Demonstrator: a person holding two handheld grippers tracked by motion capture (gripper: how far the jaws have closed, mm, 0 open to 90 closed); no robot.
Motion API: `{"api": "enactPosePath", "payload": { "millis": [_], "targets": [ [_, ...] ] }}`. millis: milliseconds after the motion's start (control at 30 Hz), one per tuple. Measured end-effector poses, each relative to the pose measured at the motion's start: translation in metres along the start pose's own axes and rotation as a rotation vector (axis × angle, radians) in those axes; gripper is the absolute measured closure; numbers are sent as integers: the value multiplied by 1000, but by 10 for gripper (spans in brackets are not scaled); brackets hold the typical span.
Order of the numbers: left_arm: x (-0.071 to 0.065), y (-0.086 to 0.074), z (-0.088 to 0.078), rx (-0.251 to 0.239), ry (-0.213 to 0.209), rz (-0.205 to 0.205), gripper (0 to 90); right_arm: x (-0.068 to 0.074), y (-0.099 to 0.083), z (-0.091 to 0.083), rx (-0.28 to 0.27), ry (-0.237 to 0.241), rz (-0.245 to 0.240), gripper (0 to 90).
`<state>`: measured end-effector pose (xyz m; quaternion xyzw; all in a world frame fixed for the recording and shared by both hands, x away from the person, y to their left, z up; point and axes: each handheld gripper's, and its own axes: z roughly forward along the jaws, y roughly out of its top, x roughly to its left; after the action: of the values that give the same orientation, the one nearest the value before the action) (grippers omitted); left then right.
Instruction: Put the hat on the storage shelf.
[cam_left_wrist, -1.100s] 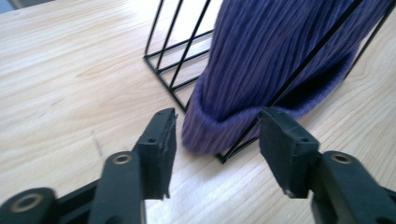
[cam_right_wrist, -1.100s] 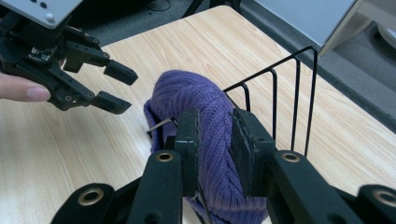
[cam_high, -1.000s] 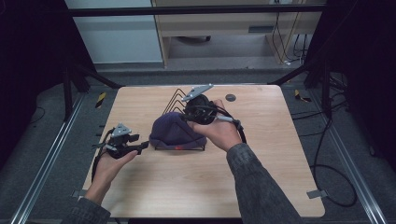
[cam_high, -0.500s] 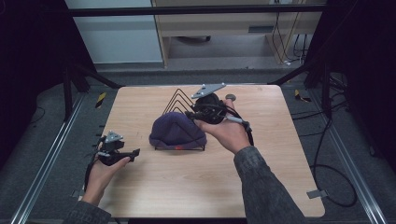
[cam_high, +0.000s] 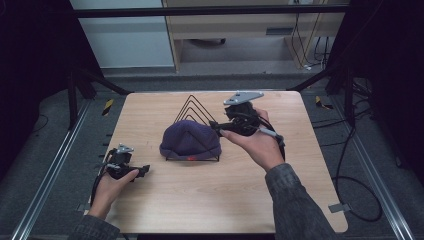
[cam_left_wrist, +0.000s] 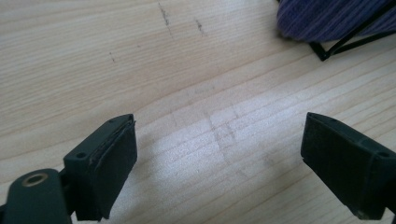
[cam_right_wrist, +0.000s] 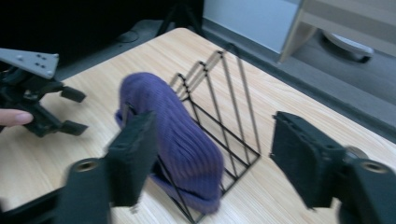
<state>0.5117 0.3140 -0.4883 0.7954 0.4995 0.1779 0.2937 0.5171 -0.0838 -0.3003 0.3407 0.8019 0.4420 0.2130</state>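
High view: purple beanie (cam_high: 190, 140) draped over black wire rack (cam_high: 192, 111), mid-counter (cam_high: 210, 200). We judge it soft, light, floppy; pinch thick knit fold, clear of wires. Left tool (cam_high: 145, 170) jaws apart, empty; right tool (cam_high: 216, 128) likewise.

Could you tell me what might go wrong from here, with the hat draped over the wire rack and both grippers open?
The purple knit hat is draped over the front of the black wire rack, so pulling it sideways could snag the knit or drag the light rack across the table. The open right gripper sits close beside the rack and might bump it. The left gripper is open, well away from the hat, so it cannot steady the rack.
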Motion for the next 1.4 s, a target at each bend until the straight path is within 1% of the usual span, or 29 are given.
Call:
{"api": "enactPosePath", "payload": {
  "millis": [33, 100, 133, 200, 233, 333, 400, 433, 533, 567, 667, 733, 833, 900, 967, 1033, 1100, 1167, 1200, 1400],
  "targets": [
    [-1, -1, 1, 10, 1, 7, 85, -6, -7, -6, -7, -20, 16, 242],
    [-2, -1, 2, 14, -2, 6, 79, -11, -14, -11, -9, -38, 25, 204],
    [-2, -1, 2, 18, -1, 10, 77, -15, -20, -15, -10, -54, 37, 185],
    [-2, -2, 4, 26, 2, 8, 73, -22, -31, -20, -10, -70, 52, 156],
    [-2, -3, 5, 32, -1, 5, 70, -28, -40, -23, -2, -80, 65, 134],
    [-3, -3, 6, 28, -4, 3, 56, -40, -65, -29, 13, -101, 94, 118],
    [-4, -3, 7, 29, -1, 5, 52, -46, -79, -31, 26, -106, 111, 108],
    [-5, -3, 7, 27, 0, 8, 46, -48, -85, -31, 30, -108, 120, 105],
    [-6, -4, 8, 30, 7, 38, 30, -55, -107, -33, 47, -114, 148, 94],
    [-7, -5, 8, 25, 6, 37, 24, -57, -115, -32, 55, -114, 162, 92],
    [-7, -6, 9, 17, -3, 41, 9, -62, -137, -31, 78, -116, 179, 91],
    [-7, -7, 9, 10, -5, 40, 0, -63, -152, -29, 96, -120, 201, 100],
    [-7, -8, 9, 5, -4, 42, 0, -65, -172, -23, 131, -132, 214, 141],
    [-7, -8, 9, 3, -4, 47, 0, -65, -184, -19, 155, -124, 229, 152],
    [-7, -9, 9, 2, -2, 50, 0, -64, -193, -15, 171, -117, 234, 153],
    [-7, -9, 9, -1, 1, 47, 0, -62, -198, -13, 188, -113, 231, 153],
    [-8, -9, 9, -2, 3, 43, 0, -62, -204, -9, 209, -116, 212, 153],
    [-8, -9, 9, -2, 4, 43, 0, -61, -206, -8, 217, -116, 217, 153],
    [-8, -9, 9, -4, 3, 42, 0, -60, -210, -4, 218, -109, 229, 153],
    [-8, -9, 10, -8, 3, 39, 0, -56, -224, 7, 257, -112, 227, 146]
  ]
}}
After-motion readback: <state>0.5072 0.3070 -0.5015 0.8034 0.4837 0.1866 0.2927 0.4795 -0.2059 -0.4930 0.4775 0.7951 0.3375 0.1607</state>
